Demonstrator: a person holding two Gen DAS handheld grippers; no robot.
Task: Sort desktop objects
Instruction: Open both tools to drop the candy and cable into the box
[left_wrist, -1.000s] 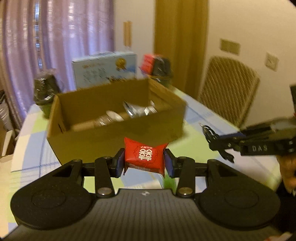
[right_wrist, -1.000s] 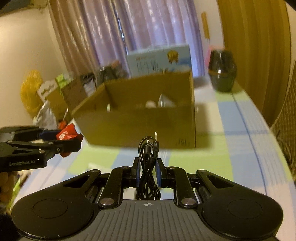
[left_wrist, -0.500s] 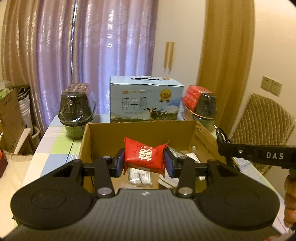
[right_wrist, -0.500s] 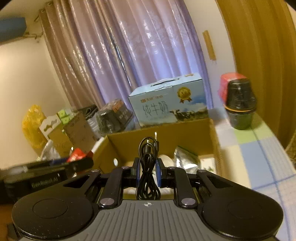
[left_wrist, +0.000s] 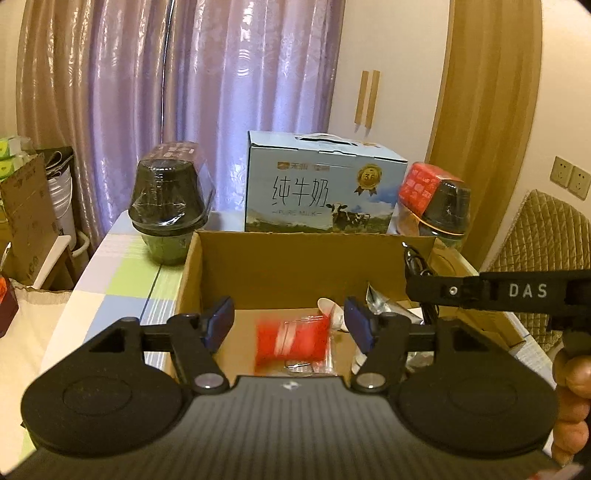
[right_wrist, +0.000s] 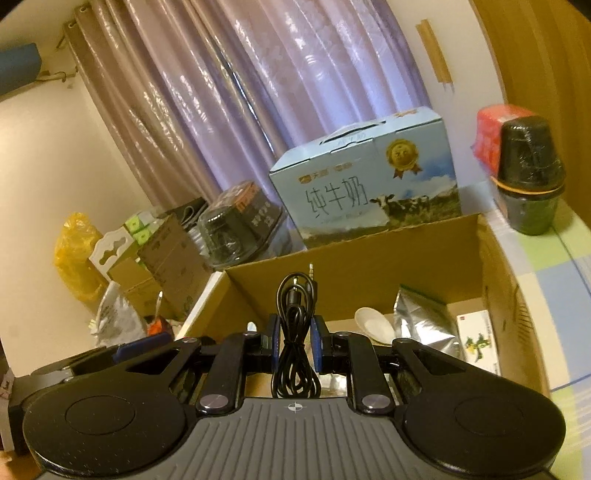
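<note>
the left gripper (left_wrist: 290, 319) hangs over the open cardboard box (left_wrist: 295, 258), its jaws spread wide apart with nothing between them. below the gap a red packet (left_wrist: 291, 341) shows blurred inside the box, touching neither pad; whether it is falling or lying on the bottom cannot be told. the right gripper (right_wrist: 294, 341) is over the same box (right_wrist: 369, 273), its blue pads clamped on a coiled black cable (right_wrist: 294, 332) whose plug stands up above the fingers. in the box lie a white spoon (right_wrist: 373, 321), a silver pouch (right_wrist: 424, 325) and a small printed card (right_wrist: 476, 339). the box sits on the checked table (left_wrist: 122, 266). behind it, at the table's far edge, stands a blue milk carton (left_wrist: 321, 192), with a dark wrapped bowl (left_wrist: 168, 206) toward the far left corner and another (left_wrist: 439, 206), red-topped, toward the far right corner.
</note>
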